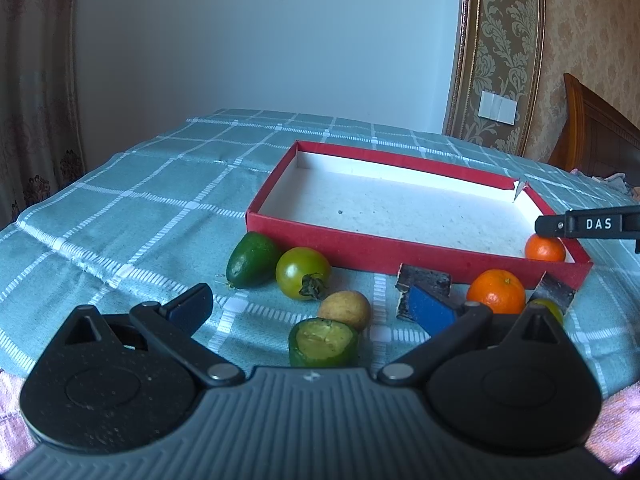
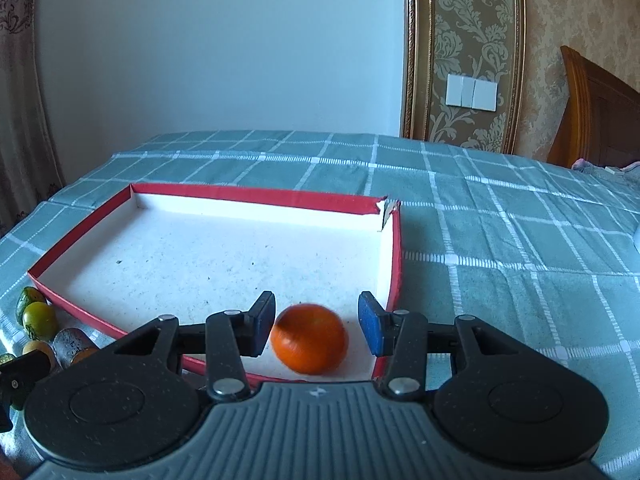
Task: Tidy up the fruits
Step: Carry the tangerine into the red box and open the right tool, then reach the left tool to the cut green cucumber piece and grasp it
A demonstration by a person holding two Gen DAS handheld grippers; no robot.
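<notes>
A shallow red box (image 2: 256,196) with a white floor lies on the checked cloth. An orange (image 2: 309,338), blurred, sits in its near right corner between the fingers of my right gripper (image 2: 316,328), which is open with a gap at the right pad. The left wrist view shows the same orange (image 1: 545,247) under a right gripper finger (image 1: 560,226). My left gripper (image 1: 316,312) is open wide over a cut green fruit (image 1: 323,342) and a yellowish round fruit (image 1: 345,309), gripping neither. In front of the box (image 1: 360,246) lie a green oval fruit (image 1: 252,260), a green tomato (image 1: 302,272) and a second orange (image 1: 496,290).
Teal checked cloth (image 2: 500,264) stretches right of and behind the box. A wall with a light switch (image 2: 472,94) and a wooden headboard (image 2: 600,112) stand behind. A curtain (image 1: 32,100) hangs at the left. A dark textured piece (image 1: 554,292) lies beside the second orange.
</notes>
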